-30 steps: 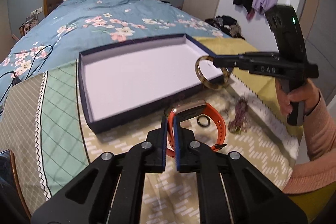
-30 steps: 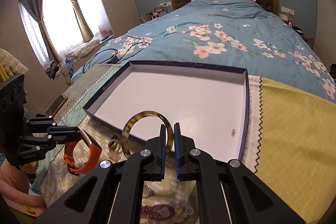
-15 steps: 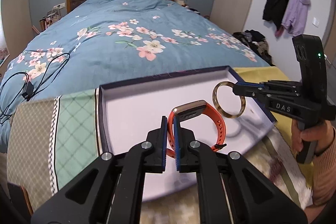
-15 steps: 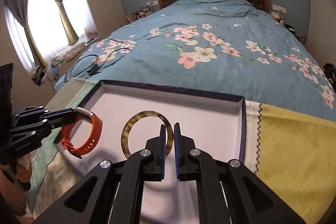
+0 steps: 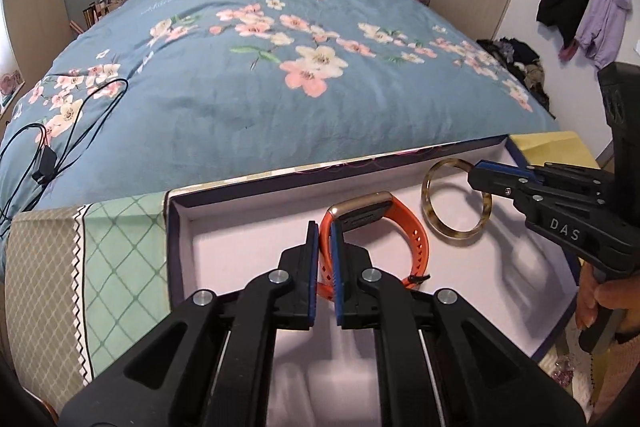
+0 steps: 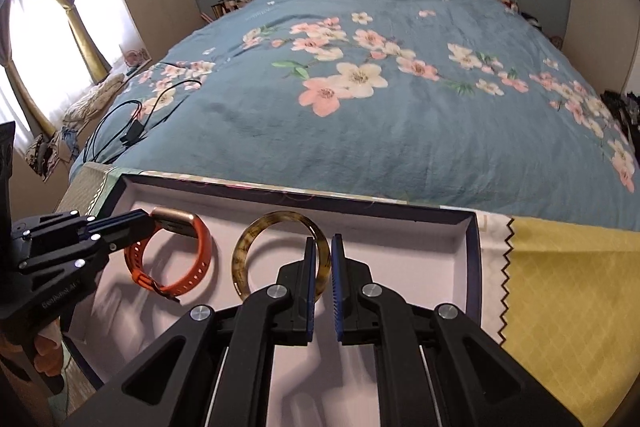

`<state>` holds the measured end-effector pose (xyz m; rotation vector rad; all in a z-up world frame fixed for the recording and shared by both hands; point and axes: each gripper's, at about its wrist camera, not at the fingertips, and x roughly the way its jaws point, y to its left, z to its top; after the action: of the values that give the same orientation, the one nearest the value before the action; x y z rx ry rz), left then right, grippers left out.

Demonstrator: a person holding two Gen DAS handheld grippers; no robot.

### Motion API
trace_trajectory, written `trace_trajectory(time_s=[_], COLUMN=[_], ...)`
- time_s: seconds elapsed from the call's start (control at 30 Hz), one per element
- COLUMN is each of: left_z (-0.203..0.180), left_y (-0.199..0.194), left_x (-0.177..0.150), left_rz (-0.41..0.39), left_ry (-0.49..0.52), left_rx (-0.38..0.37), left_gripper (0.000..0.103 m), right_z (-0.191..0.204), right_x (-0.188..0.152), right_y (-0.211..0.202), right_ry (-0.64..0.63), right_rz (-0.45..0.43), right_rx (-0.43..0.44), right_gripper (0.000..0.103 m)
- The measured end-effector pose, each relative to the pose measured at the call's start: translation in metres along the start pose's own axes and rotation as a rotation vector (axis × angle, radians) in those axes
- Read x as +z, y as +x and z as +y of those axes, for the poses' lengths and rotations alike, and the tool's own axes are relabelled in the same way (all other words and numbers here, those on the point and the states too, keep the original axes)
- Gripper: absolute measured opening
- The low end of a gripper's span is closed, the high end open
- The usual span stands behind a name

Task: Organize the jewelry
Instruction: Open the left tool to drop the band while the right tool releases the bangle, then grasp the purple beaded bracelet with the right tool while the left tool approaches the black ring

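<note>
The left gripper (image 5: pixel 324 247) is clenched on the strap of the orange watch (image 5: pixel 404 227), holding it above the pale floor of the shallow dark-walled tray (image 5: pixel 176 227). The right gripper (image 6: pixel 320 259) is clenched on the rim of the tortoiseshell bangle (image 6: pixel 256 231), also held over the tray. In the right wrist view the watch hangs at 9 o'clock from the bangle, near it but apart. The tray sits at the foot of the bed (image 6: pixel 400 115), on a patchwork cloth (image 6: pixel 568 267). Black cables (image 5: pixel 60 131) lie on the floral duvet at 10 o'clock from the tray.
</note>
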<state>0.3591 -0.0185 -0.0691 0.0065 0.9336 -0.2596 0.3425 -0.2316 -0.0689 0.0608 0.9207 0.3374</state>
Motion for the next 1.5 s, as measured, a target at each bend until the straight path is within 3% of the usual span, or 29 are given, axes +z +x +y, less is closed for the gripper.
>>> trace_trajectory(time_s=[0.2,0.27,0.33,0.4,0.53,0.73,0.93,1.1,1.5], left_z=[0.0,0.003,0.005,0.004,-0.003,-0.011,-0.018,-0.028,-0.042], left_y=[0.015,0.014,0.005,-0.01,-0.054,-0.106,-0.133,-0.139,-0.128], left_x=[0.004,0.003,0.001,-0.006,-0.029,-0.08,-0.142,-0.18,-0.204], left_rz=[0.034,0.024,-0.016,-0.067,-0.174,-0.232,-0.231,-0.197,-0.147], left_ry=[-0.02,-0.035,-0.041,-0.03,0.022,0.086,0.105,0.118,0.118], left_rx=[0.005,0.006,0.02,0.018,-0.009,-0.032,-0.05,-0.075,-0.131], left_gripper=[0.008,0.014,0.017,0.027,0.04,0.045,0.046,0.046,0.05], right_z=[-0.001,-0.002,-0.002,0.001,0.008,0.014,0.009,0.001,0.003], right_x=[0.003,0.002,-0.003,-0.012,-0.04,-0.1,-0.146,-0.165,-0.179], right_y=[0.001,-0.003,-0.014,-0.035,-0.078,-0.123,-0.13,-0.131,-0.123], right_ry=[0.012,0.014,0.013,-0.023,-0.118,-0.227,-0.208,-0.165,-0.138], right_rz=[-0.006,-0.023,-0.054,-0.101,-0.145,-0.121,-0.06,-0.038,0.001], right_rx=[-0.001,0.001,0.024,0.052,0.125,0.187,0.198,0.205,0.223], right_gripper=[0.007,0.009,0.012,0.014,0.033,0.033,0.033,0.029,0.022])
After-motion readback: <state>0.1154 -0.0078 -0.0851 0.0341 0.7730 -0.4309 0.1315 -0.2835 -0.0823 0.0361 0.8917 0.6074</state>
